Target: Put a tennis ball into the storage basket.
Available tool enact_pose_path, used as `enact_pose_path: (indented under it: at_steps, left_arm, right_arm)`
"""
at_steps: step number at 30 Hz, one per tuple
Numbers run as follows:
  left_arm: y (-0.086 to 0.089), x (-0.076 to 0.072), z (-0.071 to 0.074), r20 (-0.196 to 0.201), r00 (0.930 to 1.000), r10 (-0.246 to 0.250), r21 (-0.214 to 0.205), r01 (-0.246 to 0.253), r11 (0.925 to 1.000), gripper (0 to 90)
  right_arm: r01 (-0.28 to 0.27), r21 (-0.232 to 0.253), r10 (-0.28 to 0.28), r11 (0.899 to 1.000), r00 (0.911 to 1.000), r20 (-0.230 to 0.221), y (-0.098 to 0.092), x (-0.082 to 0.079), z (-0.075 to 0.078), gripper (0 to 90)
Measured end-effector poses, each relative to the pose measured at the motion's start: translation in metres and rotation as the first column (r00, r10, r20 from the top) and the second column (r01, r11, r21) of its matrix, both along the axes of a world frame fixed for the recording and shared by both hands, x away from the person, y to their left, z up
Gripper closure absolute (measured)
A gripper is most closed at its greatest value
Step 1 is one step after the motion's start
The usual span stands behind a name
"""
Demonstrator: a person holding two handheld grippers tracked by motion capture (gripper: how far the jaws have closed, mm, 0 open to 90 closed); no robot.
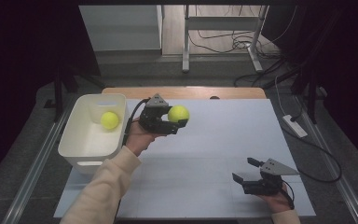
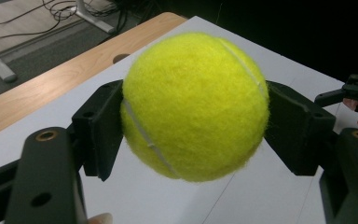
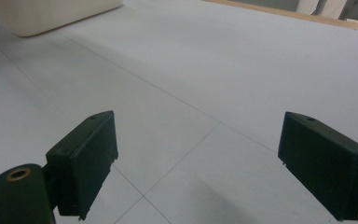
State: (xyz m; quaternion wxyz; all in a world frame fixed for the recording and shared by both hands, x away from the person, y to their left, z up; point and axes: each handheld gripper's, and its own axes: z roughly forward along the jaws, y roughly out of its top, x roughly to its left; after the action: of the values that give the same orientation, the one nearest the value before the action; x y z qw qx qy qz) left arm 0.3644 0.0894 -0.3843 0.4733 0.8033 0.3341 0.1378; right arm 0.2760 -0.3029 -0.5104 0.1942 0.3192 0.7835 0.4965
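Left tool (image 1: 176, 122) gripping a tennis ball (image 1: 178, 113) above the worktop (image 1: 223, 154), right tool (image 1: 246, 171) open and empty.

Worktop: white sheet with faint grid seams over a wooden top, edge strip showing at the far side; grey floor, desk legs and loose cables beyond, dark surroundings. Held ball: yellow-green felt, fuzzy, white curved seam, pads pressing both sides, just right of the white bin (image 1: 77, 140). Second ball (image 1: 109, 120) lies inside the bin. Right tool sits low near the front right corner.
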Motion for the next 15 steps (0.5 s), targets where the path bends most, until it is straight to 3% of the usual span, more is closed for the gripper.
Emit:
enact_pose_path:
  at_steps: [15]
  left_arm:
    - [0.022, -0.009, 0.006, 0.023, 0.9990, 0.039, -0.010, -0.039, 0.9992, 27.2]
  right_arm:
    - [0.001, 0.001, -0.001, 1.000, 1.0000, -0.001, 0.000, 0.000, 0.000, 11.8]
